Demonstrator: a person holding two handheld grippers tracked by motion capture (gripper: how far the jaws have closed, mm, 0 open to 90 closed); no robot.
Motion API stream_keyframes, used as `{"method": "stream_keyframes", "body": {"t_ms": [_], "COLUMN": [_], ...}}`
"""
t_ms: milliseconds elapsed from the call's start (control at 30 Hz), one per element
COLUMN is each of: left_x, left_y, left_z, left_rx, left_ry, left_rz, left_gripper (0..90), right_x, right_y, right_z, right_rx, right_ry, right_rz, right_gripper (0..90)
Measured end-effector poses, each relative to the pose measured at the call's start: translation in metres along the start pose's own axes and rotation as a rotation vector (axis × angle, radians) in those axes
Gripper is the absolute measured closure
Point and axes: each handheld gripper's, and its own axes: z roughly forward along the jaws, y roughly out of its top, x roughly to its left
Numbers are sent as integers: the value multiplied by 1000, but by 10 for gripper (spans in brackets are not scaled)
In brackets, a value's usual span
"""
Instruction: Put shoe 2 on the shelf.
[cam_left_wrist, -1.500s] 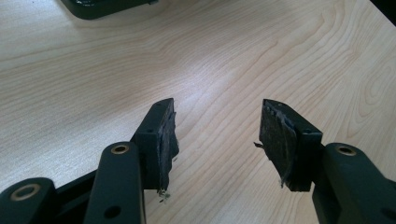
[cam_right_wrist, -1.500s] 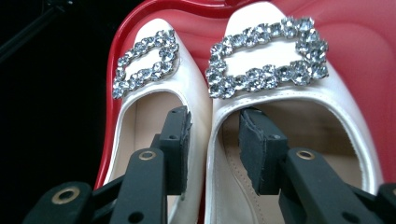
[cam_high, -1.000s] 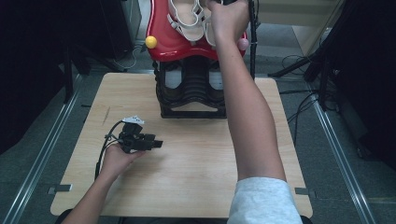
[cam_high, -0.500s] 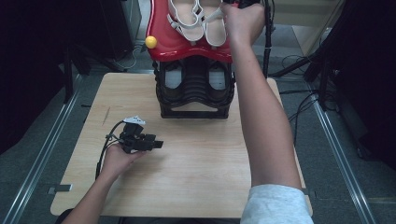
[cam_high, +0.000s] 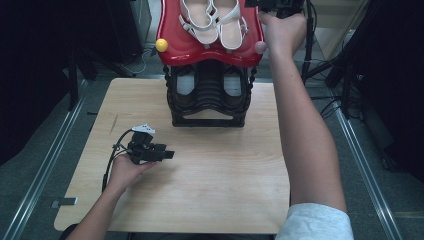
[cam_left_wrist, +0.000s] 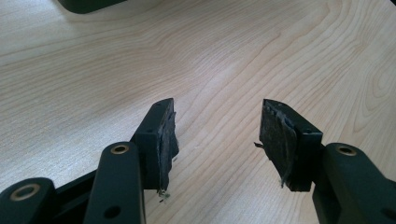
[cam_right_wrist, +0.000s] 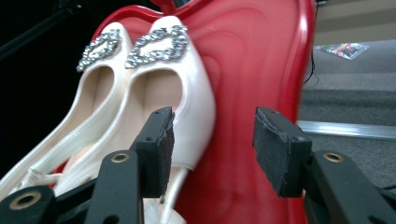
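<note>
Two cream shoes (cam_high: 215, 22) lie side by side on the red tray (cam_high: 172, 47). High view: right gripper (cam_high: 275, 4) at the tray's far right corner; left gripper (cam_high: 150, 151), jaws open and empty, rests on the counter (cam_high: 225, 170), well apart. Right gripper view: jaws have just been opening, empty; the nearer shoe (cam_right_wrist: 159, 93) lies just left of the gap, long axis running away from them.
</note>
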Motion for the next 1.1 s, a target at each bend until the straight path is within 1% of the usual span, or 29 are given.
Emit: {"method": "stream_keyframes", "body": {"t_ms": [67,200,267,333,400,467,733,833,933,1100], "left_x": [-1,0,0,0,0,0,1,1,0,0], "left_y": [0,0,0,0,0,0,0,0,0,0], "left_z": [0,1,1,1,1,1,0,0,0,1], "left_rx": [-2,2,2,1,3,3,4,7,6,4], "left_ry": [0,-2,-1,-1,1,-1,4,0,1,3], "left_rz": [-1,-1,0,1,2,3,5,3,10,5], "left_gripper": [458,458,458,458,458,458,457,456,456,456], "right_x": [-7,-18,-26,-32,-37,-42,-64,-74,-82,-93], "right_y": [-2,-8,-13,-17,-21,-25,-41,-52,-63,-85], "right_z": [-3,-7,-10,-11,-12,-13,-21,-22,-23,-23], "right_rx": [1,5,1,1,1,1,-5,-4,5,18], "right_ry": [-1,-7,0,8,-3,-4,-23,-44,-38,-37], "right_rz": [9,12,25,35,30,34,23,13,27,31], "right_gripper": [484,470,469,469,467,465,457,453,453,454]}}
